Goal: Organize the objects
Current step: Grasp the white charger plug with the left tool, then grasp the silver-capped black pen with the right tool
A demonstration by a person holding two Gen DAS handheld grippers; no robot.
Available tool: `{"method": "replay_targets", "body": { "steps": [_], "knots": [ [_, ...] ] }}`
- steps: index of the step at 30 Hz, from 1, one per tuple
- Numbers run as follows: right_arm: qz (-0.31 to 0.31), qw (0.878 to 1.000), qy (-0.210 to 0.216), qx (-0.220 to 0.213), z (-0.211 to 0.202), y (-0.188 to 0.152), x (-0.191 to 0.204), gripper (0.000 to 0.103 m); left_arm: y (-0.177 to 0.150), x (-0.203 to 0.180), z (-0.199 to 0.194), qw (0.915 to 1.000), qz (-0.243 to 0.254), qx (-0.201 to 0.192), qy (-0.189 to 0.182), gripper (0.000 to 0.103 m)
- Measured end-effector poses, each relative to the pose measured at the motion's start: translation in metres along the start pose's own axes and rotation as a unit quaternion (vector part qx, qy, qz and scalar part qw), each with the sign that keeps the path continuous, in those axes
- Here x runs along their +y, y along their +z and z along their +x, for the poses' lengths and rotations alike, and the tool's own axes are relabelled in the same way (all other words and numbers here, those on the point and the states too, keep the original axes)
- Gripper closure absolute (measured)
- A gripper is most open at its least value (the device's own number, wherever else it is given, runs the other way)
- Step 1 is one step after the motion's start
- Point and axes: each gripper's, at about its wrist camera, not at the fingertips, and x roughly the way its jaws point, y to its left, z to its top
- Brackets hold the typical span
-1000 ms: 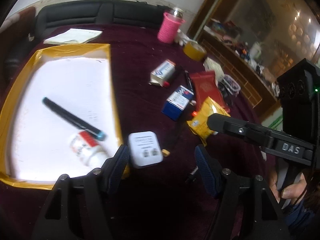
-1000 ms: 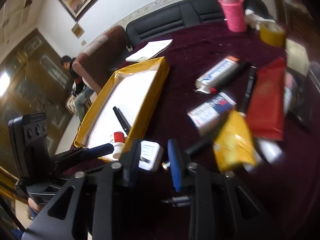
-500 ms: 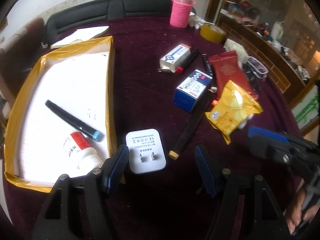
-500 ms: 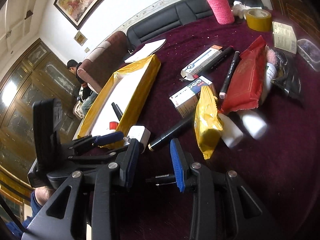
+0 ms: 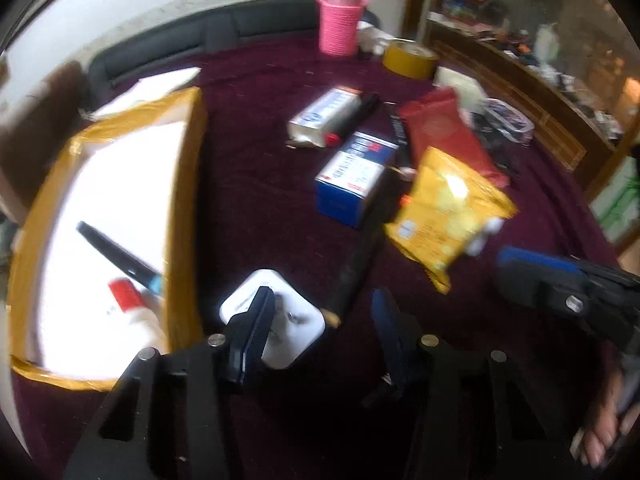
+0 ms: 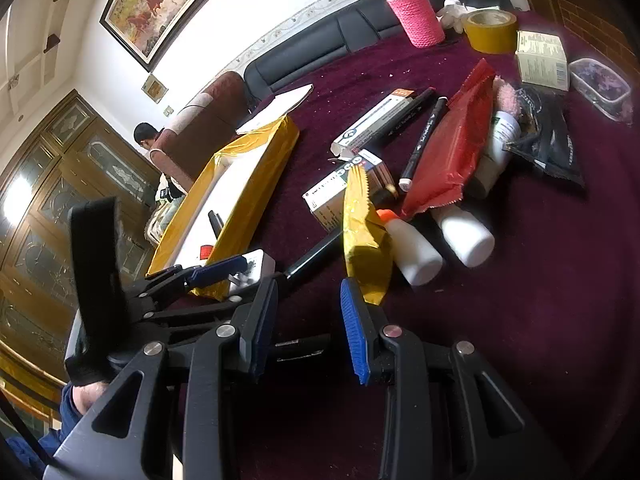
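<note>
Between the fingers of the left tongs, hard over at the 9 o'clock side of the gap: white plug adapter, flat on the maroon counter, prongs up. Left finger overlapping its edge, right finger well clear of it at 3 o'clock. Tongs apart, just been closing, not yet clamped on the adapter. Black marker slanting away at 12 to 1 o'clock of the adapter, its tip just beside it. Yellow-edged tray at 9 o'clock, touching or nearly so.

Right tongs apart too, nothing between the pads, yellow packet just ahead at 12 o'clock.

Only from the left wrist: inside of the tray, with a dark pen and a red-labelled bottle. Only from the right wrist: two white bottles at 3 o'clock of the yellow packet, and the left tongs from the side, one blue finger over the adapter.

Against half a second ago: gap of the left tongs narrower, adapter then ahead of the left fingertip, now partly behind it
</note>
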Motion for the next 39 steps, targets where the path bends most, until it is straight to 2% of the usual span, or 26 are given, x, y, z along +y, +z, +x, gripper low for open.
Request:
{"method": "replay_targets", "body": {
  "steps": [4,5,6,7,8,11,13,19,22,24,25,27,29,32,36,39],
  "knots": [
    [-0.002,1.0,-0.004,0.002,-0.001,-0.001,-0.001,0.073,0.001,0.009,-0.006,0.9997,-0.011,-0.004,0.023,0.056],
    [-0.001,1.0,-0.004,0.002,-0.001,-0.001,-0.002,0.073,0.002,0.011,-0.007,0.9994,-0.013,-0.004,0.033,0.053],
    [0.0,1.0,-0.004,0.002,-0.001,-0.001,-0.002,0.073,0.002,0.012,-0.007,0.9992,-0.015,-0.005,0.038,0.049],
    [0.001,1.0,-0.003,0.002,-0.001,-0.002,-0.003,0.073,0.003,0.014,-0.004,0.9993,-0.018,-0.001,0.032,0.036],
    [0.002,1.0,-0.002,0.002,0.0,-0.002,-0.002,0.073,0.004,0.014,-0.001,0.9994,-0.017,0.004,0.029,0.029],
    [0.003,1.0,0.004,0.008,0.004,-0.003,-0.002,0.073,0.008,0.009,0.016,0.9992,0.0,0.02,0.035,0.029],
    [0.001,1.0,0.003,0.011,0.005,-0.004,-0.001,0.073,0.005,0.007,0.023,0.999,0.013,0.034,0.025,0.029],
    [-0.003,1.0,-0.005,0.017,0.004,-0.007,-0.004,0.073,-0.014,-0.014,0.021,0.9967,0.071,0.039,0.008,0.029],
    [0.003,1.0,-0.006,0.022,0.006,-0.008,-0.008,0.073,-0.013,-0.018,0.026,0.9958,0.081,0.035,0.024,0.029],
    [0.005,1.0,-0.004,0.026,0.007,-0.01,-0.008,0.073,-0.012,-0.018,0.027,0.9963,0.077,0.032,0.02,0.035],
    [0.005,1.0,-0.003,0.029,0.008,-0.01,-0.007,0.073,-0.011,-0.017,0.025,0.9969,0.072,0.029,0.015,0.053],
    [0.003,0.999,-0.005,0.032,0.008,-0.012,-0.005,0.072,-0.013,-0.014,0.02,0.9976,0.062,0.03,-0.004,0.053],
    [-0.004,0.999,-0.007,0.037,0.007,-0.015,-0.002,0.071,-0.015,-0.013,0.014,0.9973,0.07,0.021,0.004,0.053],
    [-0.004,0.999,-0.007,0.044,0.007,-0.015,-0.002,0.068,-0.018,-0.004,0.001,0.9984,0.055,0.011,-0.005,0.053],
    [0.011,0.997,0.011,0.074,0.014,-0.019,0.001,0.066,-0.021,0.009,-0.03,0.9985,0.045,-0.019,-0.024,0.053],
    [0.008,0.995,0.008,0.099,0.02,-0.025,0.013,0.066,-0.023,0.026,-0.054,0.9983,0.029,-0.043,-0.026,0.053]
  ]
}}
